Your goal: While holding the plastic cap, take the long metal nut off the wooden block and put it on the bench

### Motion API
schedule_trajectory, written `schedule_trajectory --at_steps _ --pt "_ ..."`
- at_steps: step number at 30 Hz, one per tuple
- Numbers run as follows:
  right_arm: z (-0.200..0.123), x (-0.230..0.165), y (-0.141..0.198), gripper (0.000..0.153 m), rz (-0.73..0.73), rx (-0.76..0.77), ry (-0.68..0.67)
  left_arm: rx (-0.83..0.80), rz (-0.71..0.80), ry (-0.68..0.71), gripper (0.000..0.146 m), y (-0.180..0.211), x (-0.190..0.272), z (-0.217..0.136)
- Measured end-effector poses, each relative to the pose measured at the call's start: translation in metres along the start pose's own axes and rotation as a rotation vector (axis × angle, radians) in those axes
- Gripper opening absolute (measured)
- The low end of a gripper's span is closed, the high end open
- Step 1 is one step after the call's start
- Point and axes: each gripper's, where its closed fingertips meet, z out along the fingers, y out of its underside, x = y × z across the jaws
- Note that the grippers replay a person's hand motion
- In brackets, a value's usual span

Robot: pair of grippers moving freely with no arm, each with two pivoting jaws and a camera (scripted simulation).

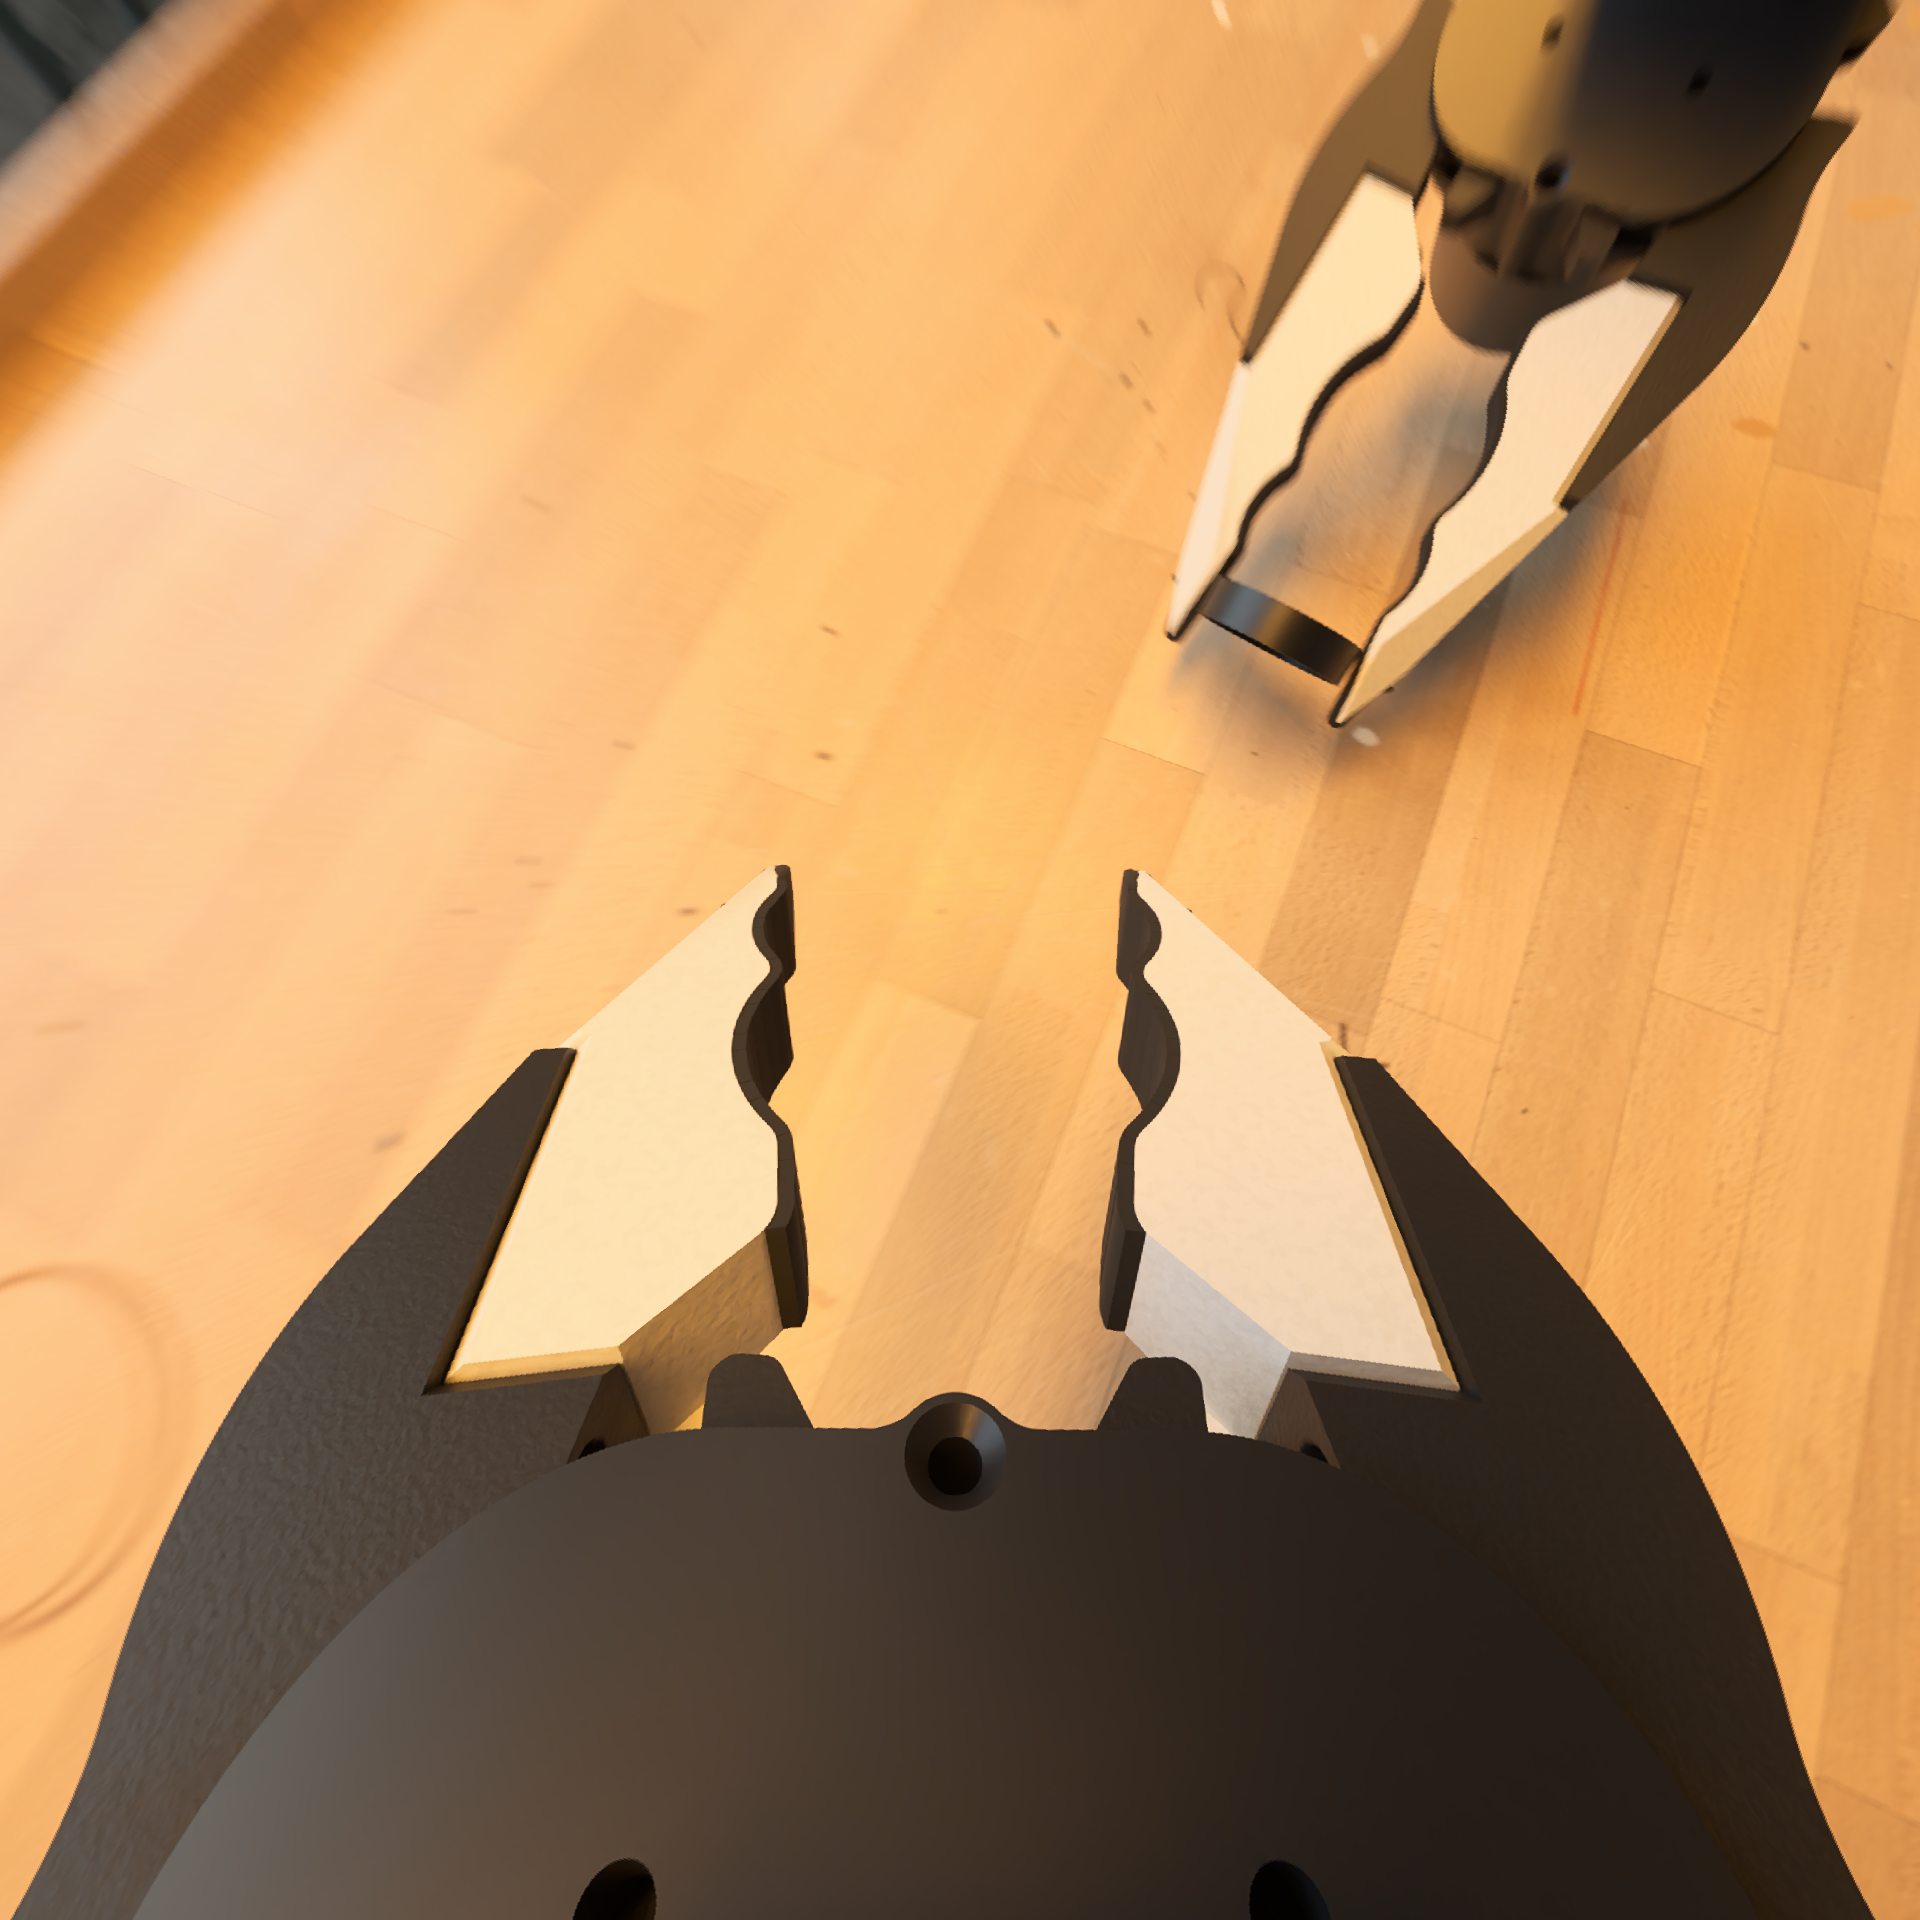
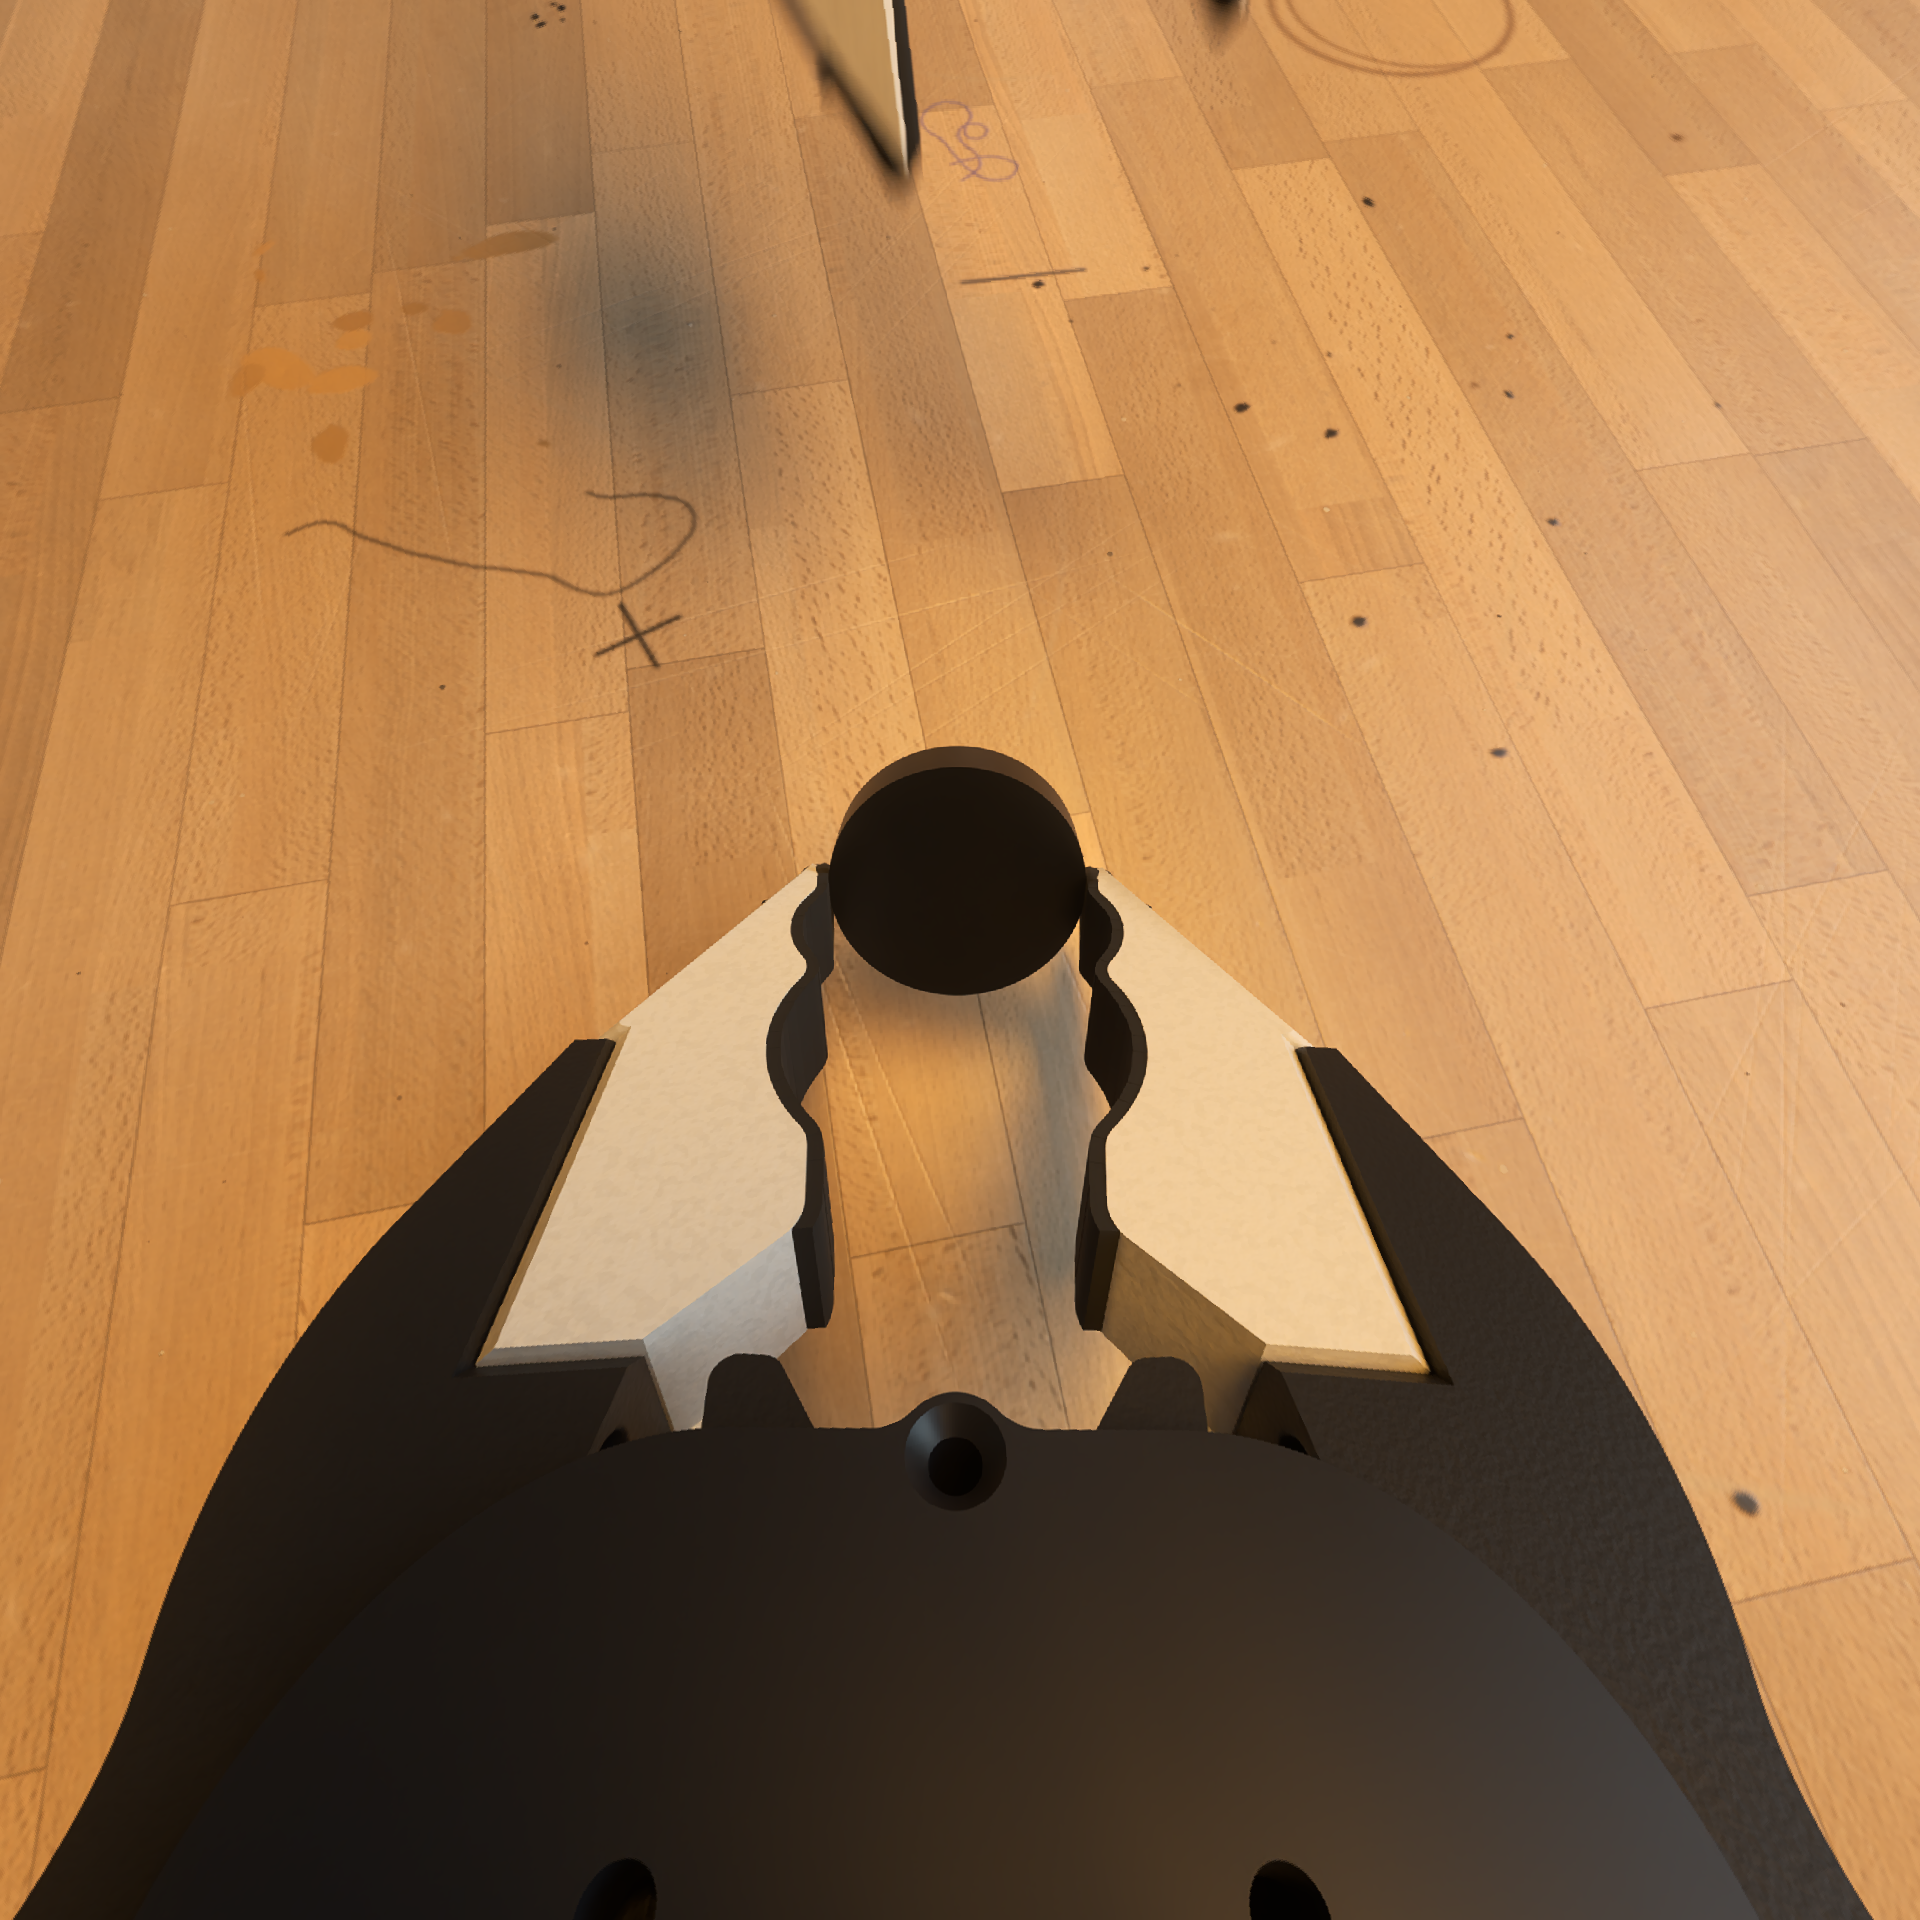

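Note:
My right gripper (image 2: pixel 956 878) is shut on a black round plastic cap (image 2: pixel 954 873), held flat between its fingertips above the wooden bench (image 2: pixel 1351 727). In the left wrist view that same gripper (image 1: pixel 1262 665) shows at the upper right with the cap (image 1: pixel 1278 629) between its tips, close over the bench (image 1: pixel 520 623). My left gripper (image 1: pixel 954 883) is open and empty above bare bench. One finger of the left gripper (image 2: pixel 878 73) shows at the top of the right wrist view. No long metal nut and no wooden block are in either view.
The bench top carries pencil marks: a cross (image 2: pixel 639 634), a curved line (image 2: pixel 582 561), a scribble (image 2: pixel 971 140), a ring mark (image 2: pixel 1392 42) and orange stains (image 2: pixel 312 369). The bench's edge (image 1: pixel 62 104) runs along the upper left of the left wrist view.

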Motion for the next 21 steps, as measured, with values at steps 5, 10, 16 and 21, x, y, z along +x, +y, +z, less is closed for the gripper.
schedule_trajectory --at_steps 5,10,16,21 --pt "0.001 0.000 0.000 0.047 -0.001 -0.007 -0.001 0.169 0.054 -0.347 0.068 -0.007 -0.048 -0.132" --pt "0.003 0.001 0.001 0.047 0.015 -0.018 -0.007 0.073 -0.324 -0.708 0.065 0.108 -0.120 -0.239" --pt "0.005 0.000 0.003 0.047 0.009 -0.043 -0.014 -0.289 -0.733 -0.709 0.064 0.231 -0.148 -0.240" --pt "0.005 -0.001 0.004 0.047 -0.011 -0.049 -0.006 -0.365 -0.808 -0.710 0.064 0.247 -0.152 -0.222"
